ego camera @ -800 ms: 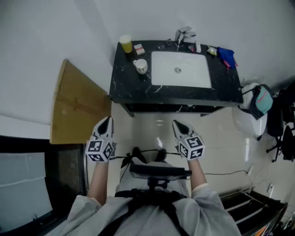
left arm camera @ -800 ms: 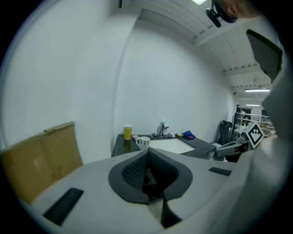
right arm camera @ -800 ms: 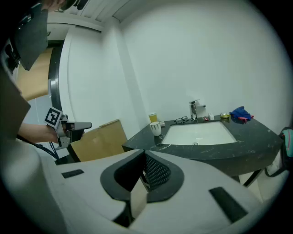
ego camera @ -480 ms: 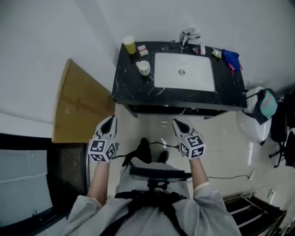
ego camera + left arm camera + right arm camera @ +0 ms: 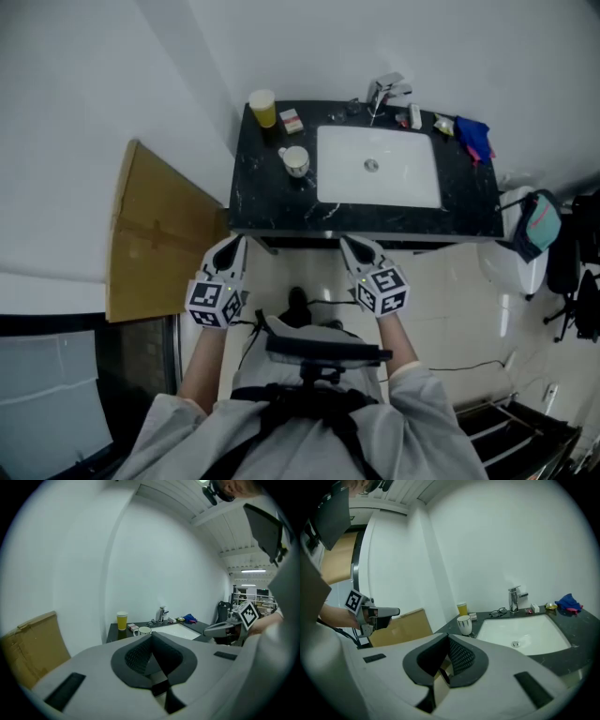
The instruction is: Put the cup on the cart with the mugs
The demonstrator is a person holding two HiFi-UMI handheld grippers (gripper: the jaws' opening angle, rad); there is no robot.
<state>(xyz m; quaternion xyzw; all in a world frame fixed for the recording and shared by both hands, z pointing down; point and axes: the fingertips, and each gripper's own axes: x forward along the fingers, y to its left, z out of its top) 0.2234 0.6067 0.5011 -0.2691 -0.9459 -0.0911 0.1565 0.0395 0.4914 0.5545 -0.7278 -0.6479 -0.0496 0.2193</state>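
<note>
Closest to you, the black chest mount (image 5: 323,349) sits over your grey sleeves, and both forearms reach forward from it side by side. Your left gripper (image 5: 230,247) has its jaws pressed together with nothing between them; its own view shows the dark pads meeting along one ridge. Your right gripper (image 5: 352,246) matches it, jaws fully together and empty. Both tilt slightly downward, and their tips sit at the front edge of the black marble counter (image 5: 258,202), touching nothing on it. To your left, a sheet of brown cardboard (image 5: 155,234) leans against the white wall just beside the counter. On the counter, a white mug (image 5: 296,161) stands upright just left of the white sink basin (image 5: 403,183), with its handle turned to the left. Beyond it, in the back left corner against the wall, the yellow cup (image 5: 262,106) stands upright, well apart from both grippers, with a small box (image 5: 292,121) just beside it on the right. A chrome faucet (image 5: 384,91) rises behind the basin, a pair of glasses (image 5: 499,611) lies next to its base, and a blue cloth (image 5: 473,136) is bunched at the far right end.
</note>
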